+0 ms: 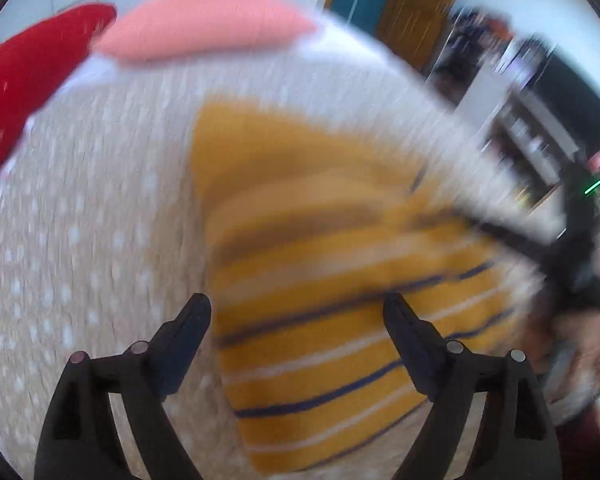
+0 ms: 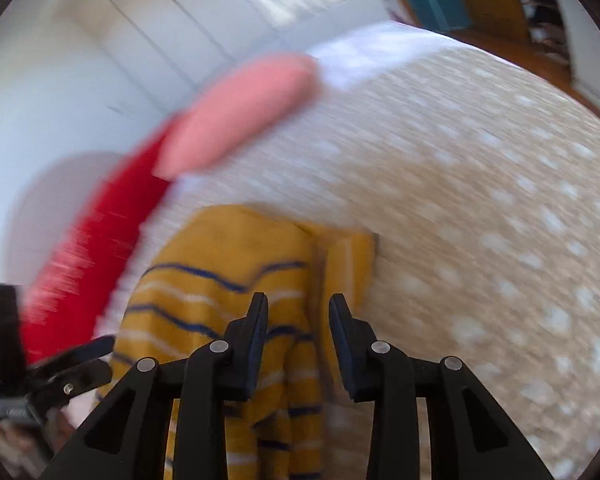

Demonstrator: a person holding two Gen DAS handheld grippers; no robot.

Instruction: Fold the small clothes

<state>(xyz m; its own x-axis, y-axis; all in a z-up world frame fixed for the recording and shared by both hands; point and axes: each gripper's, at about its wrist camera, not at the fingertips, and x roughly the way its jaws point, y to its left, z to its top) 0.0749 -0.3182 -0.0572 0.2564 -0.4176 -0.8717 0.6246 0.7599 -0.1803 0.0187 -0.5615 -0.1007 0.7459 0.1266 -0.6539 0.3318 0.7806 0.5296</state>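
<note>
A small yellow garment with blue and white stripes lies partly folded on a beige bedspread with white dots. Both views are motion-blurred. My left gripper is wide open above the garment's left part, holding nothing. My right gripper is partly open just over the garment, with its folded edge between and below the fingers; nothing is pinched. The right gripper also shows at the right edge of the left wrist view, and the left gripper at the lower left of the right wrist view.
A pink pillow and a red pillow lie at the far side of the bed. White wall and wardrobe stand behind. A wooden floor and shelves lie beyond the bed's right edge.
</note>
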